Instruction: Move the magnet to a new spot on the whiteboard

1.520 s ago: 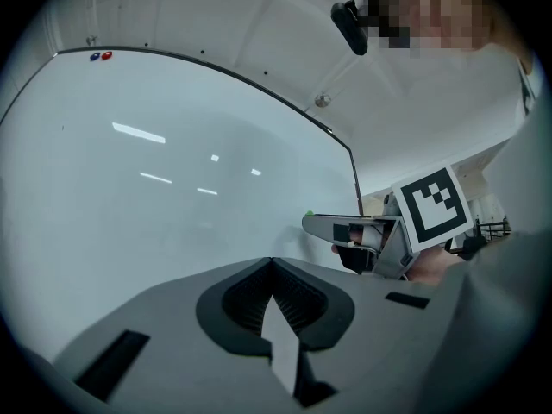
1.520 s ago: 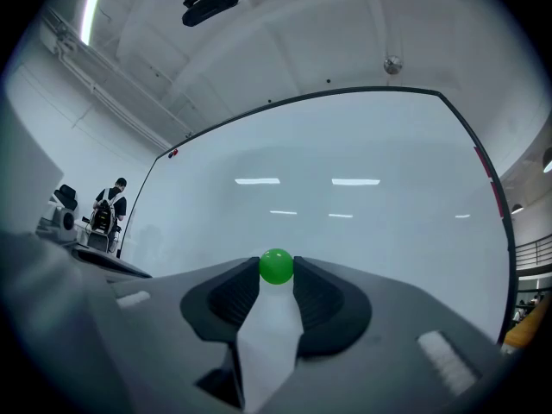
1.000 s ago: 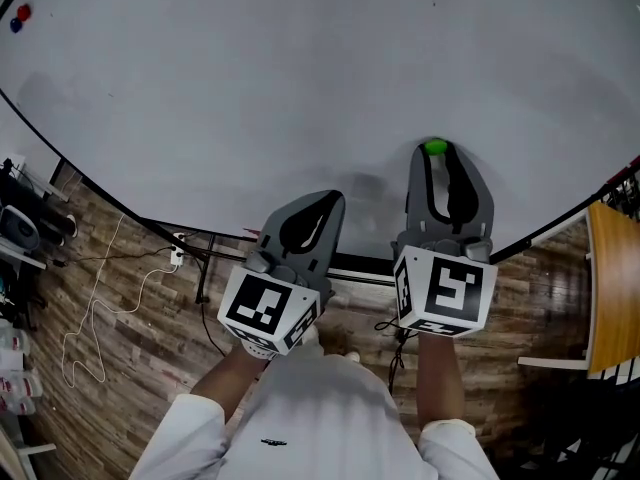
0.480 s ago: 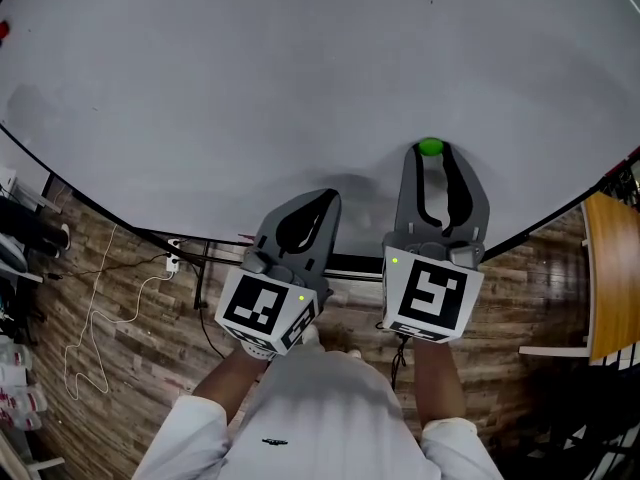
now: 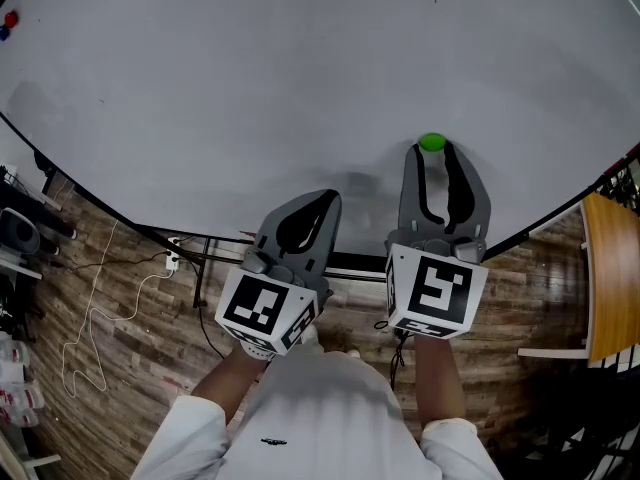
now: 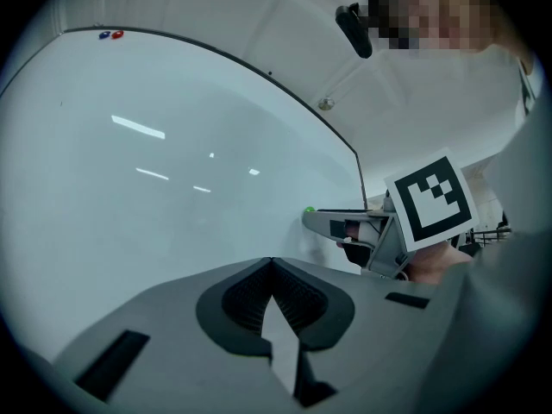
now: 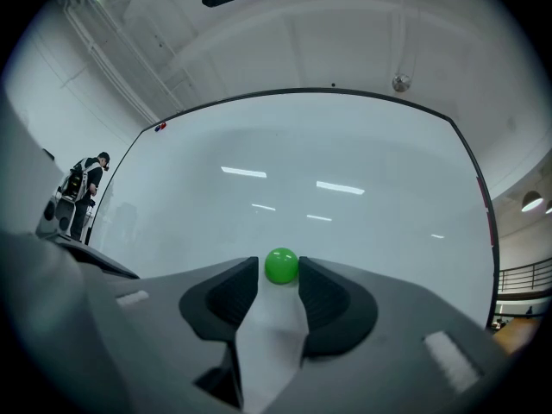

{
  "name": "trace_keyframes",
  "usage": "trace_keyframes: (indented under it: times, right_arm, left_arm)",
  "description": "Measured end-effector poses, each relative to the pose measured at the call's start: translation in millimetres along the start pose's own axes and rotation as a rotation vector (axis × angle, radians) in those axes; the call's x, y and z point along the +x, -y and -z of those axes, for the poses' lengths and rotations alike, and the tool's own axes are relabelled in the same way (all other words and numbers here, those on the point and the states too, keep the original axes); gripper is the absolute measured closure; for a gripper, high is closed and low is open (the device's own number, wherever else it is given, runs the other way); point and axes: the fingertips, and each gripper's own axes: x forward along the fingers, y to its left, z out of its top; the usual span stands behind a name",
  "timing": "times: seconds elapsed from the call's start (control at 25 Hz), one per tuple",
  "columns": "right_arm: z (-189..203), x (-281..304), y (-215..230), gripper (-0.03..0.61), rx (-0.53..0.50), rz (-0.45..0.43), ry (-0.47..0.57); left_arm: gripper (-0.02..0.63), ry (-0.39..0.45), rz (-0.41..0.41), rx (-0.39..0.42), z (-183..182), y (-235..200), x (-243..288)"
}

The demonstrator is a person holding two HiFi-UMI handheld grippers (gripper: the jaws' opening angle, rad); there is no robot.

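A small green magnet [image 5: 432, 144] sticks to the large whiteboard [image 5: 300, 68] near its lower right edge. My right gripper [image 5: 432, 152] points straight at it with the jaw tips on either side. In the right gripper view the magnet [image 7: 281, 266] sits between the tips of the right gripper [image 7: 278, 271]. The jaws are opening and a thin gap shows beside the ball. My left gripper [image 5: 333, 198] hangs to the left, just off the board, shut and empty. In the left gripper view, the left gripper [image 6: 272, 262] has its tips together, and the magnet [image 6: 309, 209] shows at the right gripper's tip.
A red magnet [image 5: 10, 17] and a blue one [image 5: 3, 33] sit at the board's far upper left corner. Below the board are its dark stand, a wooden floor with a white cable [image 5: 100, 308], and a wooden tabletop [image 5: 612, 278] at the right. A person [image 7: 86, 175] stands far left.
The right gripper stays at the green magnet with only a slight shift. The left gripper has not moved.
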Motion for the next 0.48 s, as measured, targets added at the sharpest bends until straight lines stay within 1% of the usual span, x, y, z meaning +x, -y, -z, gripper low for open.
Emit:
trace_keyframes:
  times: [0.16, 0.32, 0.48]
  right_arm:
    - [0.6, -3.1, -3.3, 0.436, 0.024, -0.010, 0.003]
    - [7.8, -11.1, -4.6, 0.437, 0.069, -0.029, -0.015]
    - [10.8, -18.6, -1.1, 0.437, 0.077, -0.027, -0.021]
  left_arm:
    - [0.607, 0.003, -0.004, 0.004, -2.1, -0.9, -5.5]
    - [0.607, -0.001, -0.007, 0.005, -0.7, -1.5, -10.8]
    - [0.607, 0.003, -0.010, 0.006, -2.9, -1.6, -13.4]
